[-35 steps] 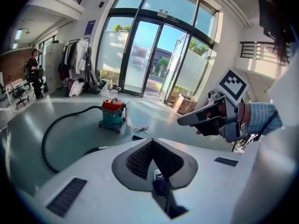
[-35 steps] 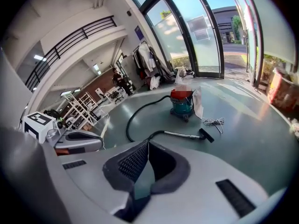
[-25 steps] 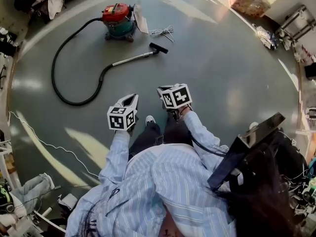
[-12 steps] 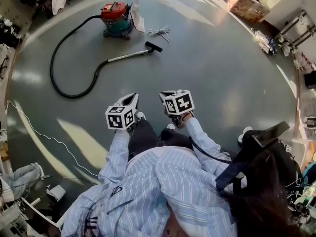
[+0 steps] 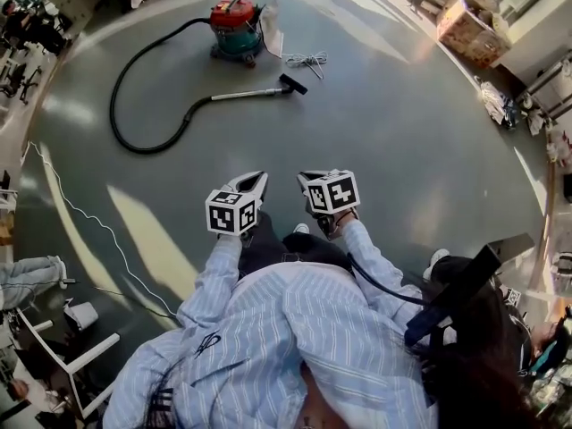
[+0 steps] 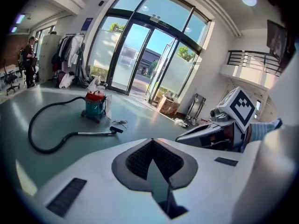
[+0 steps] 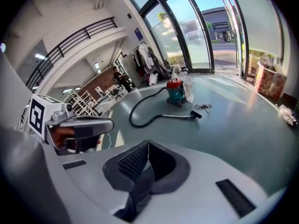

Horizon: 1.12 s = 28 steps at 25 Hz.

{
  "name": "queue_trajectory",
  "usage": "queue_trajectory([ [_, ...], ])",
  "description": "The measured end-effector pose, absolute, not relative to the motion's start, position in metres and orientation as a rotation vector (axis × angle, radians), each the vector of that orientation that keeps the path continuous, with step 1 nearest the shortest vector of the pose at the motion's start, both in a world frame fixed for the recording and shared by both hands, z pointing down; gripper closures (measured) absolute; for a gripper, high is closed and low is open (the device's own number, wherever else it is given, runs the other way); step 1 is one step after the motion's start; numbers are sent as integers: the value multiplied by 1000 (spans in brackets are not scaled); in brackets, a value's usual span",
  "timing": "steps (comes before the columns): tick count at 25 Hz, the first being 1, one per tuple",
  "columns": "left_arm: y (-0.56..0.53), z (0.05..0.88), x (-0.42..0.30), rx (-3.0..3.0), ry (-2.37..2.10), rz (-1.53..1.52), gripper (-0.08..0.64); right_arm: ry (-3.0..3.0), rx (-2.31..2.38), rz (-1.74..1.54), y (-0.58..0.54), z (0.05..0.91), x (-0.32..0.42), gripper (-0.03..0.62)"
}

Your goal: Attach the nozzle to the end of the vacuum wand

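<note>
A red and teal vacuum cleaner (image 5: 237, 27) stands far across the floor, and its black hose (image 5: 134, 137) loops to a silver wand (image 5: 243, 94) lying flat. A black nozzle (image 5: 291, 84) lies at the wand's far end, touching it; I cannot tell whether it is joined. My left gripper (image 5: 256, 182) and right gripper (image 5: 309, 182) are side by side in front of the person, well short of the wand, both shut and empty. The left gripper view shows the wand (image 6: 92, 133) and nozzle (image 6: 116, 129). The right gripper view shows the nozzle (image 7: 196, 114) too.
A bundle of white cable (image 5: 306, 60) lies beside the vacuum. A thin white cord (image 5: 76, 217) runs over the floor at the left. A cardboard box (image 5: 472, 21) stands at the back right. White furniture (image 5: 76, 360) sits at the lower left.
Both grippers, still shut, have travelled over the floor with the walking person. The head view has swung, so the vacuum and wand sit a little further right in the picture.
</note>
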<state>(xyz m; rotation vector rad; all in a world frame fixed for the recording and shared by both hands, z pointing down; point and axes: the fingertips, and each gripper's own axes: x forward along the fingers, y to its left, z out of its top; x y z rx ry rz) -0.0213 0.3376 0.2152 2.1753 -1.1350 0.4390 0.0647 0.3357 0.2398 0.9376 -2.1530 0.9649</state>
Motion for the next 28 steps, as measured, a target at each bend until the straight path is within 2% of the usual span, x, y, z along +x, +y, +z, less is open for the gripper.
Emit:
queue_trajectory([
  [18, 376, 219, -18, 2185, -1165, 461, 555, -2192, 893, 885, 370, 237, 65, 583],
  [28, 380, 221, -42, 2131, -1215, 437, 555, -2195, 824, 858, 372, 241, 47, 583],
])
